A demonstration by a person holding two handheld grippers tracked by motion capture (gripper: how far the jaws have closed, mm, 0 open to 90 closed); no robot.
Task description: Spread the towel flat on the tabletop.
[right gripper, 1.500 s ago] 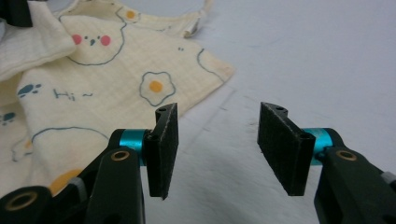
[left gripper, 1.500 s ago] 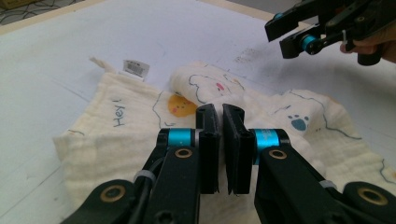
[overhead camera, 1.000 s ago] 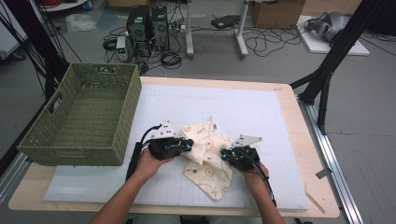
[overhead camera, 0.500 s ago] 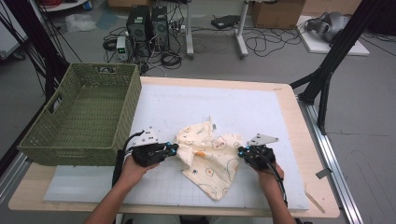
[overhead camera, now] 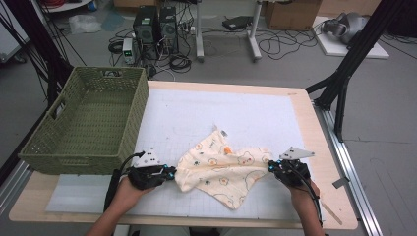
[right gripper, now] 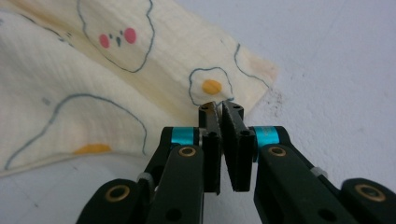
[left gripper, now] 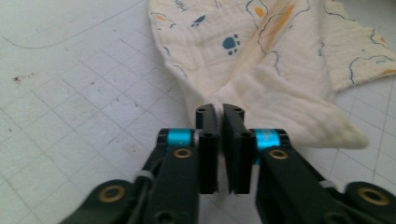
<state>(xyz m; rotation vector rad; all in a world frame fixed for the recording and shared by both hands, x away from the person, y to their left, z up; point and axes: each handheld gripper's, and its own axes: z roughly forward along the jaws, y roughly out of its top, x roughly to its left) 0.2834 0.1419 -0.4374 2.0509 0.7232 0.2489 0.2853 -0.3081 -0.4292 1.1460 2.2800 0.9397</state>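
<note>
A cream muslin cloth (overhead camera: 223, 172) printed with fried eggs and bears lies stretched on the white grid mat between my two grippers. My left gripper (overhead camera: 171, 172) holds its left corner; in the left gripper view the cloth (left gripper: 280, 46) runs into the tips of my left gripper (left gripper: 219, 109). Those jaws have just been opening a little, with a fold still between them. My right gripper (overhead camera: 270, 167) pinches the right corner; in the right gripper view the cloth (right gripper: 70, 79) has its edge between the nearly closed jaws of my right gripper (right gripper: 219, 106).
A green woven basket (overhead camera: 78, 157) stands on the table's left side, close to my left hand. The white mat (overhead camera: 221, 113) stretches bare behind the cloth. The wooden table edge (overhead camera: 324, 147) runs along the right, with black stand legs beyond.
Both hands have moved apart, the left one leftward and the right one rightward. The cloth, bunched in the middle before, is now pulled out wide between them.
</note>
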